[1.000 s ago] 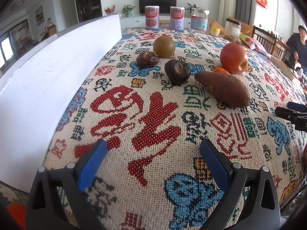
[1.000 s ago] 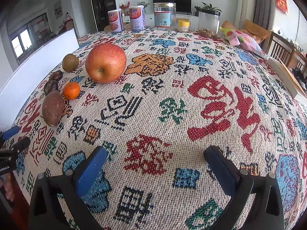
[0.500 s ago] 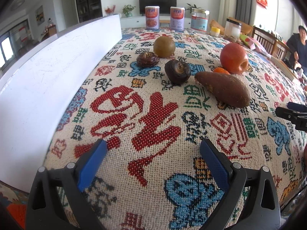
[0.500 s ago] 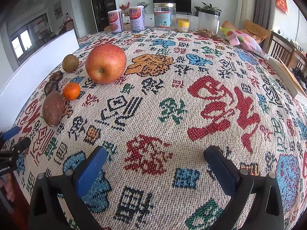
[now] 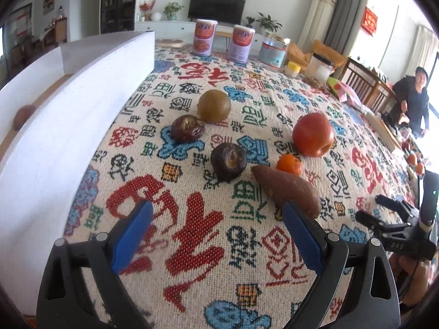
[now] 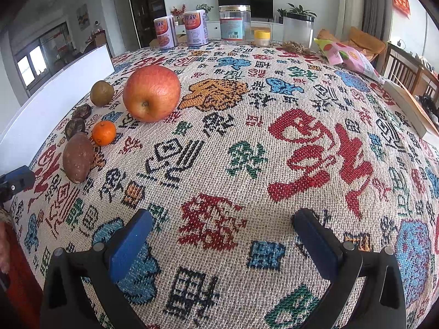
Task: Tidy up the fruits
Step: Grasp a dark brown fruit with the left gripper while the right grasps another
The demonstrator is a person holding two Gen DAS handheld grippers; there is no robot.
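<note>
Sweet potato [image 5: 286, 190] flat, pointed tip toward mandarin [image 5: 288, 164] (tip near it).

Red apple [image 6: 151, 97], character-patterned tablecloth [image 6: 247, 164]

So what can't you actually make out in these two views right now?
- Left wrist view: a brownish round thing behind the white board; the board hides most of it, so its kind is unclear.
- Right wrist view: left gripper cut off by the left edge; only one blue pad shows.
- Right wrist view: the two dark fruits are small, near the edge; type unclear.
- Tin labels: print too small.
</note>
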